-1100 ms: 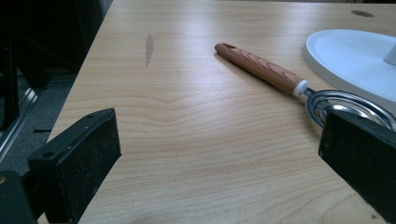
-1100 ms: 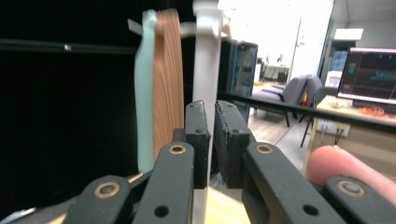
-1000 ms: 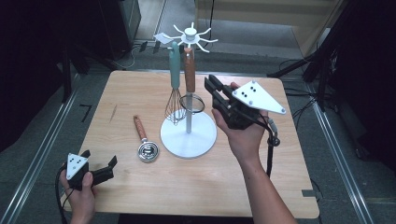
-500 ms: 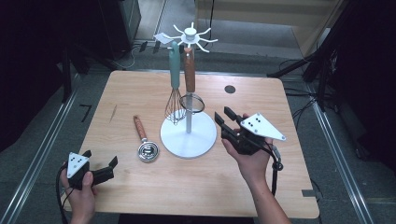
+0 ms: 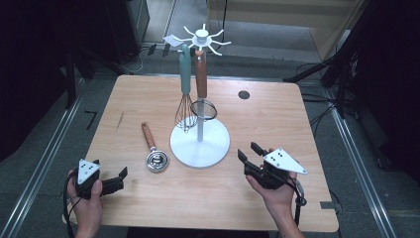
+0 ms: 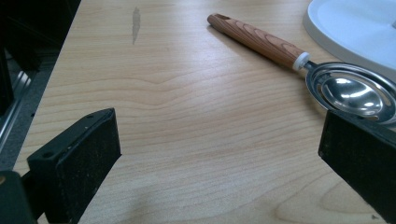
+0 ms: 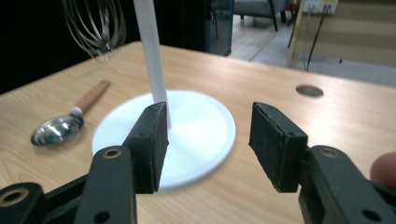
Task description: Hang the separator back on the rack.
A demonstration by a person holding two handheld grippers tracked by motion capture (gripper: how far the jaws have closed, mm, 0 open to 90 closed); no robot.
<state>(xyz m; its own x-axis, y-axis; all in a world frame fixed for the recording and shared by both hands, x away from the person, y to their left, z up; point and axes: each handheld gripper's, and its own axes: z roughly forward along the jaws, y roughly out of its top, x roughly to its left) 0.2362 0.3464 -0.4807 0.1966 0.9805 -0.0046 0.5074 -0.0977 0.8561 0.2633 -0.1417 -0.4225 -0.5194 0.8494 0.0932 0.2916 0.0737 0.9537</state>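
Wooden table (image 5: 148, 99) under a white utensil stand (image 5: 200, 144), whisk (image 5: 185, 111) and strainer (image 5: 203, 110) hanging. Wood-handled scoop (image 5: 153, 150) lying flat just left of the stand's base, ahead and right of left gripper (image 5: 120, 179), jaws apart, empty. Right gripper (image 5: 249, 151) near the base's right edge, released, holding nothing.

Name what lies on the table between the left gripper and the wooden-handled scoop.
Nothing: in the left gripper view, bare tabletop runs from the left gripper to the scoop.

Wooden table (image 5: 277, 114) (round hole (image 5: 243, 94)), perhaps metal rails (image 5: 37, 163) alongside
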